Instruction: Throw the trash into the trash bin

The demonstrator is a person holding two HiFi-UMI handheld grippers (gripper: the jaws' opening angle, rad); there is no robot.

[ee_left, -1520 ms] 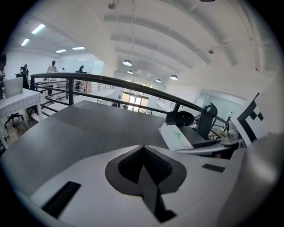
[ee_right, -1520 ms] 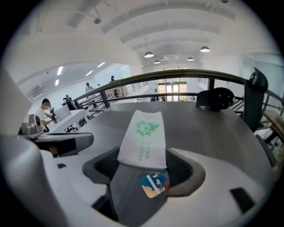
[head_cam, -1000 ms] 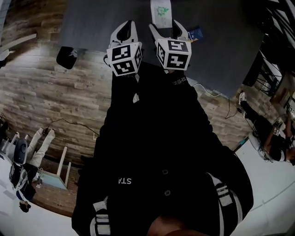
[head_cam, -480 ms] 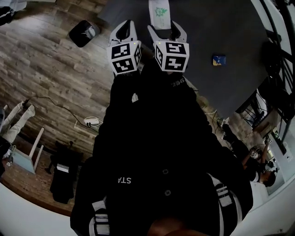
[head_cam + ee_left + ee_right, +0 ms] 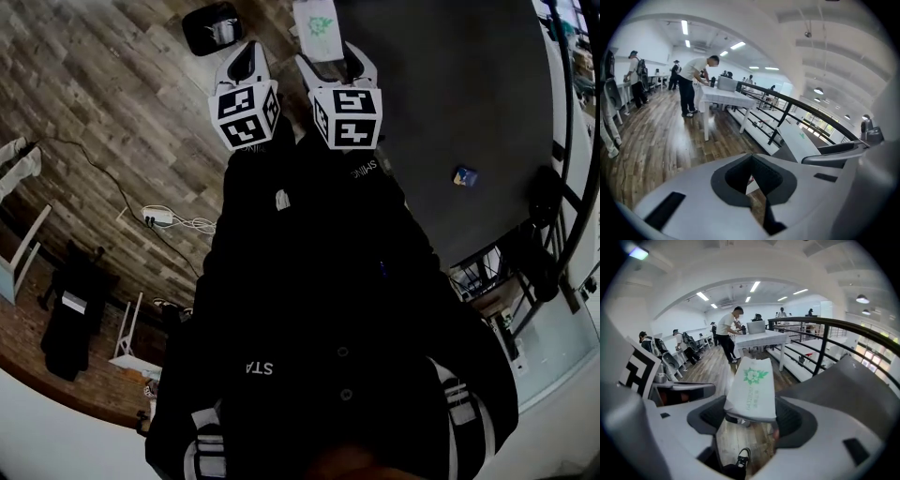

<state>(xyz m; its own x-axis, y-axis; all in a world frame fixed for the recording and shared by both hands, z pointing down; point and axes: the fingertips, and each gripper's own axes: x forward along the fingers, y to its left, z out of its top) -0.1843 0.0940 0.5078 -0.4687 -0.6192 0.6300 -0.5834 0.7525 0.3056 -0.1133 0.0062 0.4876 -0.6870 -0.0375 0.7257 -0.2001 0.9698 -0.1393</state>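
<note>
A white packet point(image 5: 317, 22) with a green flower print sticks out past my right gripper point(image 5: 335, 56), which is shut on its near end. In the right gripper view the packet point(image 5: 752, 387) sits clamped between the two grey jaws of the right gripper point(image 5: 752, 417). My left gripper point(image 5: 247, 52) hangs beside it on the left, shut with nothing in it; its jaws point(image 5: 752, 161) meet over wooden floor. The black trash bin point(image 5: 214, 26) stands on the floor just beyond and left of the left gripper. The packet point(image 5: 802, 137) also shows in the left gripper view.
A dark grey surface point(image 5: 450, 84) lies on the right with a small blue item point(image 5: 465, 175) on it. A power strip and cable point(image 5: 159, 217) lie on the wooden floor. People stand at white tables point(image 5: 722, 96) farther off, beside a black railing point(image 5: 825, 345).
Both grippers have swung left off the dark grey surface over the wooden floor. The trash bin has come from far left to just ahead of them. The packet stays gripped.
</note>
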